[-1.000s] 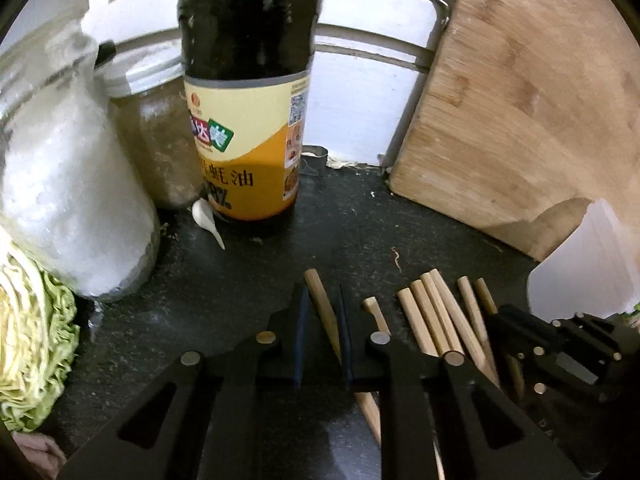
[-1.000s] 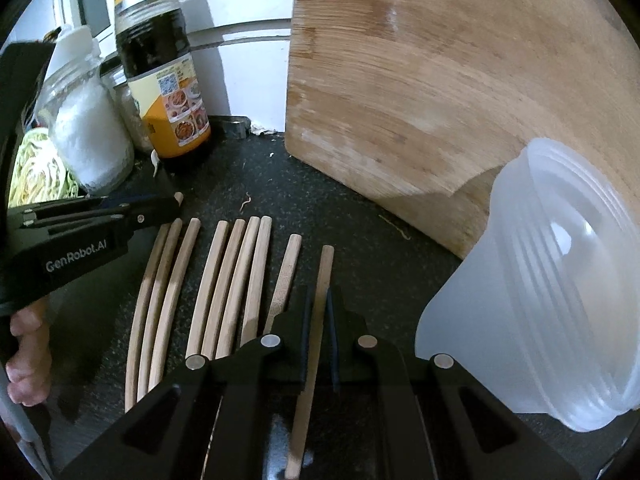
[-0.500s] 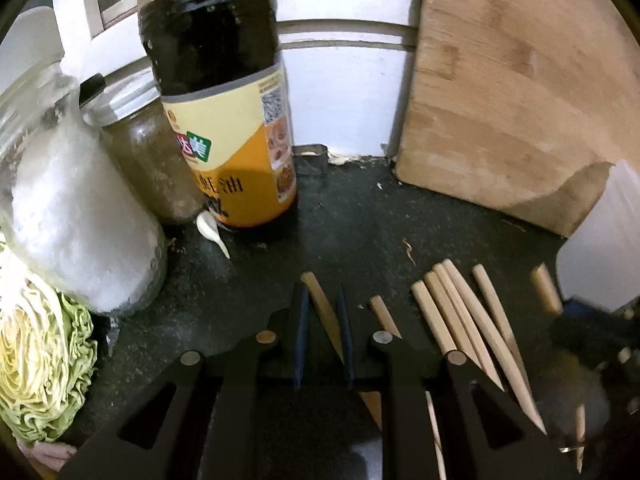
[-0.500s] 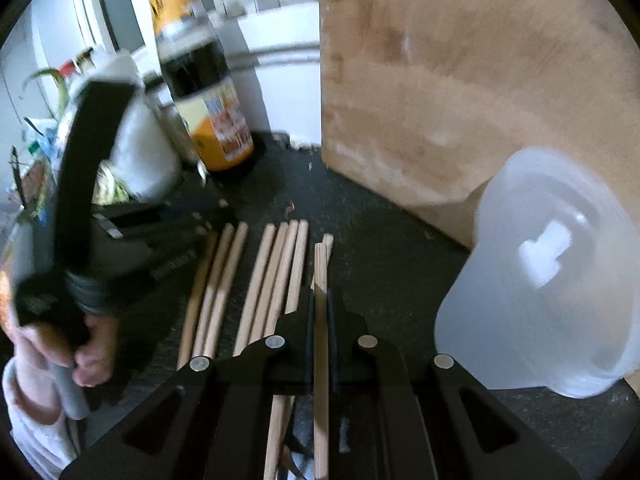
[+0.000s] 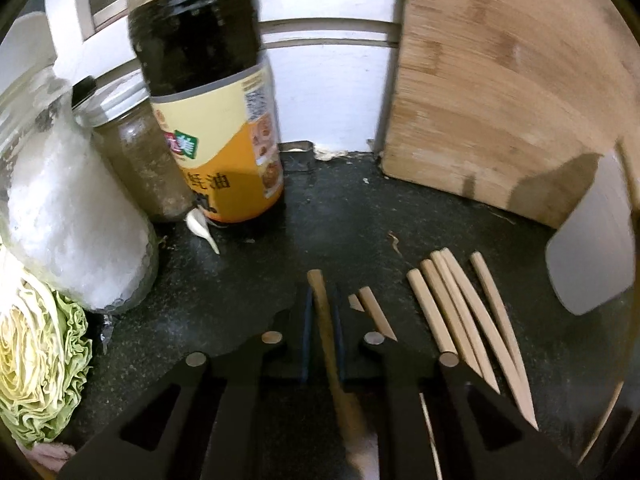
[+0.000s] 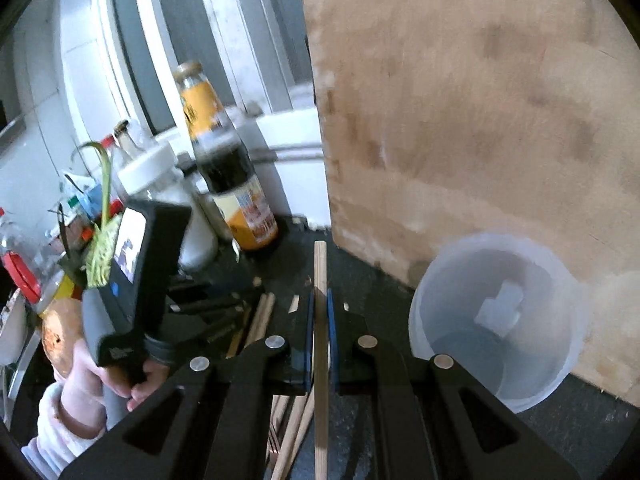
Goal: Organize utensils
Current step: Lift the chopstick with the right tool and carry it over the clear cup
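Both grippers' fingers are clamped on one chopstick each: the right chopstick (image 6: 320, 280) is lifted near the cup (image 6: 496, 320), the left chopstick (image 5: 326, 328) low over the bench (image 5: 340, 208). Either thin stick might slip or tip out.

One pale wooden chopstick (image 5: 325, 328) is sitting pinched between dark pads, its blunt end pointing toward the bottle. Another chopstick (image 6: 320, 320) is being held lifted, aiming beside the translucent plastic cup (image 6: 496, 320). The remaining chopsticks (image 5: 460, 312) are lying fanned on the dark counter.
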Tool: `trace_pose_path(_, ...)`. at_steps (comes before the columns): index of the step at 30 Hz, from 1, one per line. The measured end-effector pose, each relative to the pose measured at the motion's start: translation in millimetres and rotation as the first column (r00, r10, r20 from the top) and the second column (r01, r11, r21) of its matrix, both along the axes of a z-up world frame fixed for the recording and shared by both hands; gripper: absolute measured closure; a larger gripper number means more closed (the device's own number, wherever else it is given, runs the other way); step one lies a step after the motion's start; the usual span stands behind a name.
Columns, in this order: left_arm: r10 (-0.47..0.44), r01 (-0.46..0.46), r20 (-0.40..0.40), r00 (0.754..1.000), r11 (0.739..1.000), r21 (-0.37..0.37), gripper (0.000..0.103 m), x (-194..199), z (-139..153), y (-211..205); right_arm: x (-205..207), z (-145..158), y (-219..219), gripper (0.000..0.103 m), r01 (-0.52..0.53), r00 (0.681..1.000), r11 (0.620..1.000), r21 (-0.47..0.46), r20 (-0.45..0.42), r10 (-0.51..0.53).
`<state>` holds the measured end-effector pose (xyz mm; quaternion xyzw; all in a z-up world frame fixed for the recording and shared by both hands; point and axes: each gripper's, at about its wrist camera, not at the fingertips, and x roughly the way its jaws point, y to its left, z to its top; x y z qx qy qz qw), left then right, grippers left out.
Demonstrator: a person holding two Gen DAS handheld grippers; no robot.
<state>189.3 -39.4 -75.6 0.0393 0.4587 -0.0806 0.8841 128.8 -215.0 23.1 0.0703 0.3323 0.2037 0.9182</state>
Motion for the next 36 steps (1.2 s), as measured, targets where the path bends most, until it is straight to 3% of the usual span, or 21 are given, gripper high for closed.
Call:
trace_pose_path(3,-0.035,0.036,0.022,0.999,0.999,-0.027,0.097,-3,6,-3,-10,11,-7,0.095,0.000,0.998,0.999,0.037,0.060,-0.003)
trace_pose_path(12,-0.075,0.106,0.246,0.966,0.988,-0.116,0.097,-32,54,1,-35,41,-26,0.095,0.036,0.976,0.992,0.122,0.209,-0.061)
trace_pose_path(20,-0.133,0.250,0.481,0.866,0.950,-0.187,0.097,-71,97,7,-62,66,-52,0.095,0.026,0.930,0.977,0.210,0.353,-0.100)
trace_pose_path(25,-0.188,0.385,0.613,0.768,0.900,-0.205,0.097,-102,127,9,-93,86,-71,0.095,0.012,0.862,0.966,0.257,0.487,-0.140)
trace_pose_path(31,-0.221,0.476,0.692,0.687,0.856,-0.199,0.097,-133,188,-29,-113,103,-97,0.095,0.057,0.793,0.950,0.308,0.564,-0.231)
trace_pose_path(36,-0.230,0.509,0.740,0.632,0.843,-0.173,0.097,-135,234,-74,-112,106,-122,0.095,0.123,0.747,0.916,0.382,0.573,-0.339)
